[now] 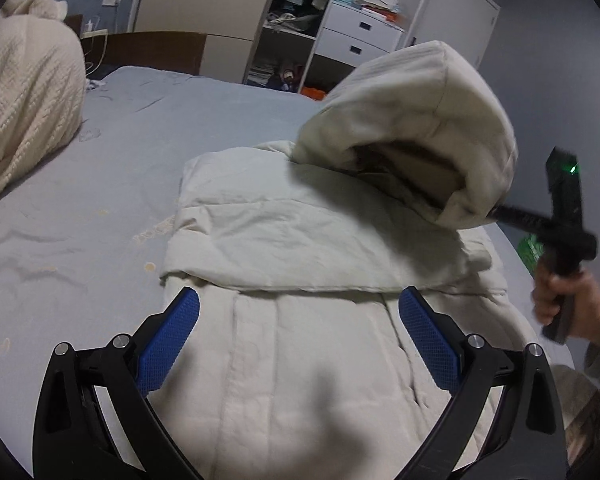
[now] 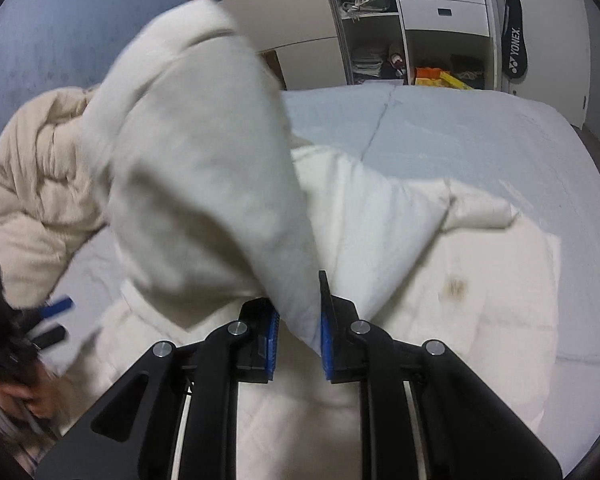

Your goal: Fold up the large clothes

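Note:
A large cream padded coat lies spread on the bed, one sleeve folded across its body. My left gripper is open and empty, its blue pads just above the coat's lower body. My right gripper is shut on a fold of the coat and lifts it up off the bed. In the left wrist view that lifted part hangs over the right gripper, hiding its fingers. The left gripper shows at the left edge of the right wrist view.
A grey-blue sheet covers the bed. A cream knitted blanket is heaped at the far left. An open wardrobe with white drawers stands beyond the bed. A black racket bag hangs by the wardrobe.

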The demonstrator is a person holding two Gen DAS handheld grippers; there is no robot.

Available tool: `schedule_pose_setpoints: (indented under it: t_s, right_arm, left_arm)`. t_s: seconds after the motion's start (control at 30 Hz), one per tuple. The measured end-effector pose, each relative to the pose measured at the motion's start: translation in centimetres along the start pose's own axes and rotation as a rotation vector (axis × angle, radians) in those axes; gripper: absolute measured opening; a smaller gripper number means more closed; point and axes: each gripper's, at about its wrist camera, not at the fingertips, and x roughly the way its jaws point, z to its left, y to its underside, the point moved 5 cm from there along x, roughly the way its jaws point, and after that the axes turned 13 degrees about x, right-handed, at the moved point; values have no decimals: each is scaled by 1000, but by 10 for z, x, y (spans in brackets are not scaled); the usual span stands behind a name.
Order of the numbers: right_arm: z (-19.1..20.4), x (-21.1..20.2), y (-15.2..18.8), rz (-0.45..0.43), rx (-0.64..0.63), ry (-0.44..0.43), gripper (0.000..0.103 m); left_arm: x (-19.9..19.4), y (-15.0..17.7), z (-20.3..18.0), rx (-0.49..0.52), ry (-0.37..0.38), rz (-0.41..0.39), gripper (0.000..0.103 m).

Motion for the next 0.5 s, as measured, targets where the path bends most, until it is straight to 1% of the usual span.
schedule_pose_setpoints:
  t_s: [0.07,0.17,0.3,0.4,0.5]
  right_arm:
    - [-1,2,12,-2,-25,21,14]
    - [-4,4,30,-14,-76,51,15]
    - [-3,3,42,-46,-150,91,15]
    - [-3,2,46,-68,-185,118,17]
    - [-3,1,47,-78,-193,128,18]
  left_arm:
    - [-3,4,-9,14,5,8,96]
    - [-6,8,-18,4,23,23,96]
    - [-9,5,-29,3,45,39,96]
    - [-12,-14,-37,-5,67,26,96]
    - [-15,-49,-45,-14,84,-8,96]
